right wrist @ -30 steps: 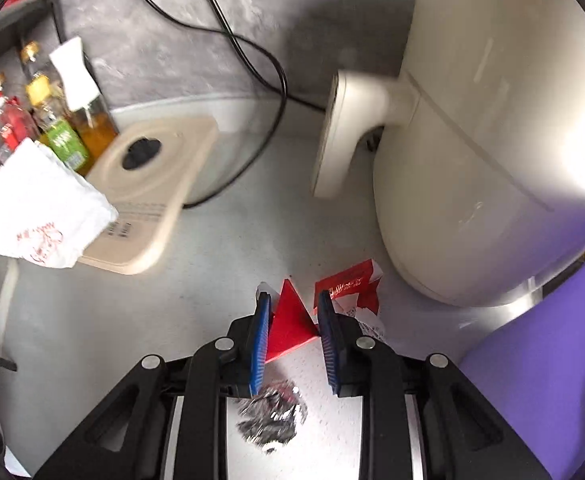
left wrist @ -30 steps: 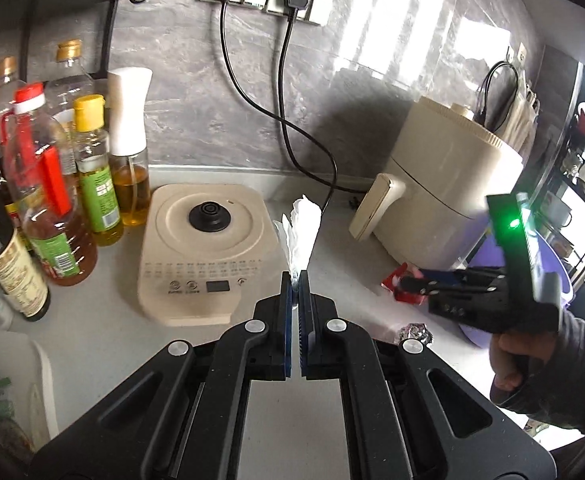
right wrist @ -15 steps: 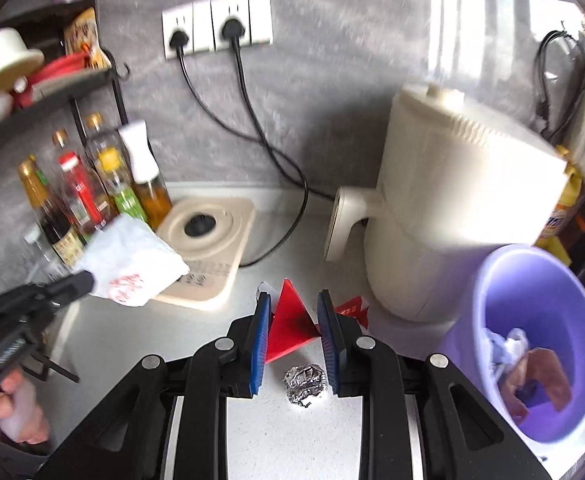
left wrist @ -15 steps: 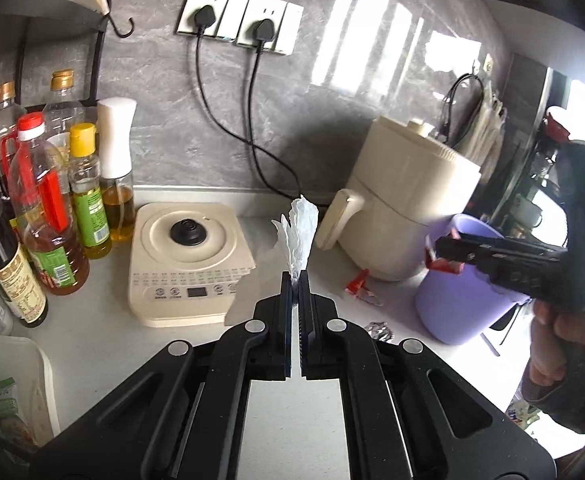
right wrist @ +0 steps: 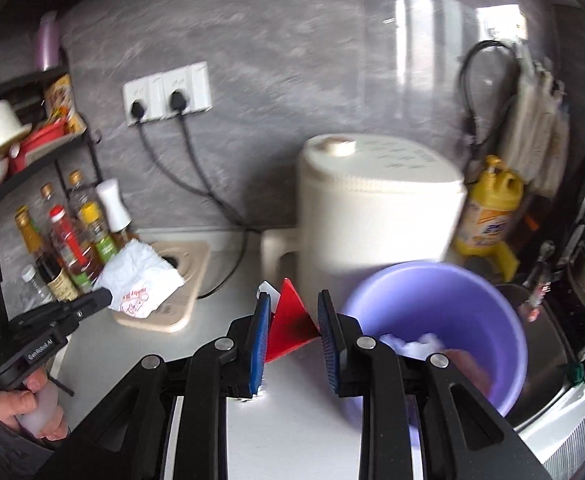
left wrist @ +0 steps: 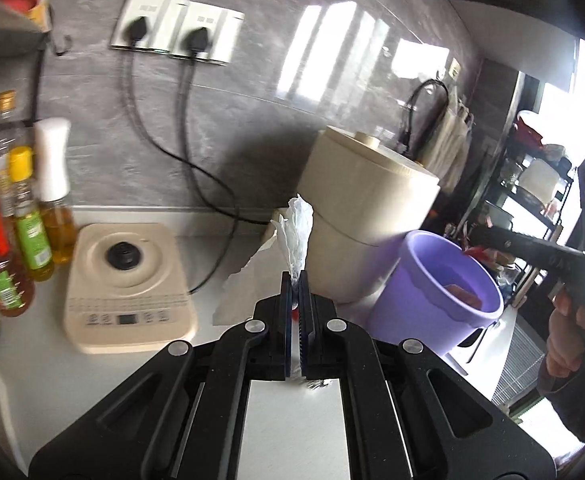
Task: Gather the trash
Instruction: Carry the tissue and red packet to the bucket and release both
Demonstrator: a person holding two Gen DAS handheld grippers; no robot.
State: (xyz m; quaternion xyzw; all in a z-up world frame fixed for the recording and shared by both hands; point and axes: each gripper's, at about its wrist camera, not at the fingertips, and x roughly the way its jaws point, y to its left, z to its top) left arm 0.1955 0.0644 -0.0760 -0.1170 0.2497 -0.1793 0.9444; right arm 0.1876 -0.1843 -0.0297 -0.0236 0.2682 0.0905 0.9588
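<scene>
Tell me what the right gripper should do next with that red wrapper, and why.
Probably carry it a little further right until it is over the purple bin, then open. The right gripper holds the red wrapper just left of the bin's rim, not yet above the opening, where other trash already lies.

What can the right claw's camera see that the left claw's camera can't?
Only the right wrist view shows the red wrapper between the right claw pads, the yellow bottle beside the cream appliance, white scraps inside the purple bin, and red print on the white napkin.

Only the left wrist view shows the napkin edge-on, pinched in the left claw, and the induction cooker's button panel.

Both show the bin, the appliance, the cooker, the oil bottles and the wall sockets.
</scene>
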